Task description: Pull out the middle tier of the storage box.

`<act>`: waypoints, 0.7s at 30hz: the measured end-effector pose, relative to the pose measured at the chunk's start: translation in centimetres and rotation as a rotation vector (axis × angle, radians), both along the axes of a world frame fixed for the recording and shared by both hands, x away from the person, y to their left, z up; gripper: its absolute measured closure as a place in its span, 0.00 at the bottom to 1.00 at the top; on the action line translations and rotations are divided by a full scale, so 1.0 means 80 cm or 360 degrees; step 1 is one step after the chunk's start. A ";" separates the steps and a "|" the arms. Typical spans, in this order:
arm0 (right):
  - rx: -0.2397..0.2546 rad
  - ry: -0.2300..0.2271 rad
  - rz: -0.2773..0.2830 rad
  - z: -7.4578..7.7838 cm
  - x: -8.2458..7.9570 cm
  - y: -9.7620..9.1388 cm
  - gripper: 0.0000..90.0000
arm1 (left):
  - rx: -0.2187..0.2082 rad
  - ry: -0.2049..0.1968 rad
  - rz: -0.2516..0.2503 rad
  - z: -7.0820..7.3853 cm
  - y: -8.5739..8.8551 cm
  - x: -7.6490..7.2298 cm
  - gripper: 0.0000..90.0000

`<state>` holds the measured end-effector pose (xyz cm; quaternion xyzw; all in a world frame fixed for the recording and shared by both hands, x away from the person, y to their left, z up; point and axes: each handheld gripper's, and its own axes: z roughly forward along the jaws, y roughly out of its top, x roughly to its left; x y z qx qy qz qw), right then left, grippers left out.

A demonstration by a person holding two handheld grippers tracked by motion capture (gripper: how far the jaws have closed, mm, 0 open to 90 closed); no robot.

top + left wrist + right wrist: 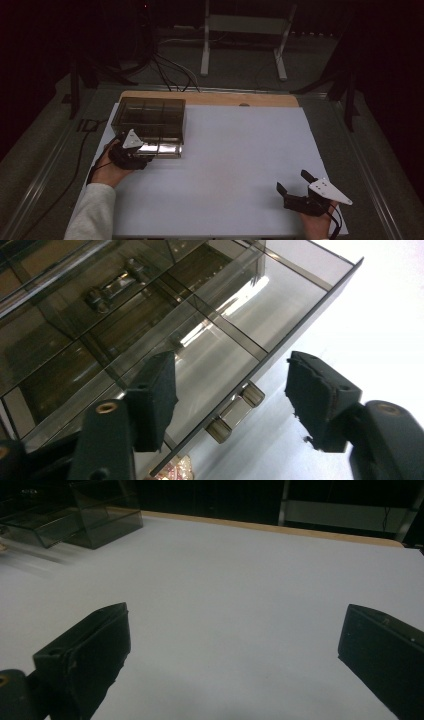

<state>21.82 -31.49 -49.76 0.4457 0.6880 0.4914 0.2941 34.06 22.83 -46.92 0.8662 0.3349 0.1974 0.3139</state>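
A smoked see-through box [150,116] with compartments stands at the table's back left. Its drawer [161,149] is pulled partly out toward me. In the left gripper view the drawer [210,360] shows dividers and a small metal handle [235,412] on its front. My left gripper [141,156] sits at the drawer's front. Its jaws [231,372] stand open on either side of the handle, and the pads are apart from it. My right gripper [293,181] rests near the table's front right, open with nothing between its fingers [232,625]. The box [100,520] lies far off at its upper left.
A white sheet [235,165] covers the table, with a wooden board edge [210,98] showing at the back. Cables [170,75] and a white stand's legs [242,55] lie on the dark floor beyond the table.
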 end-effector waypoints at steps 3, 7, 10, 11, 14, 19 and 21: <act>0.0001 0.0001 0.0000 0.000 0.000 0.000 0.01 | -0.0010 -0.0007 0.0006 0.000 0.000 0.000 0.41; 0.0002 0.0001 -0.0001 0.000 0.000 0.000 0.01 | -0.0070 -0.0038 0.0053 0.004 0.000 -0.004 0.31; 0.0003 0.0002 -0.0001 0.000 0.000 0.000 0.01 | -0.0122 -0.0035 0.0077 0.007 0.001 -0.005 0.26; 0.0003 0.0002 -0.0002 0.000 0.000 0.000 0.01 | -0.0137 -0.0034 0.0086 0.007 0.002 -0.005 0.23; 0.0005 0.0003 -0.0003 0.000 0.000 -0.001 0.01 | -0.0162 -0.0025 0.0099 0.008 0.002 -0.006 0.19; 0.0003 0.0003 -0.0002 0.000 -0.001 0.000 0.01 | -0.0226 -0.0029 0.0137 0.010 0.001 -0.009 0.13; 0.0002 0.0003 -0.0001 0.000 -0.001 0.000 0.01 | -0.0238 -0.0019 0.0144 0.010 -0.001 -0.009 0.10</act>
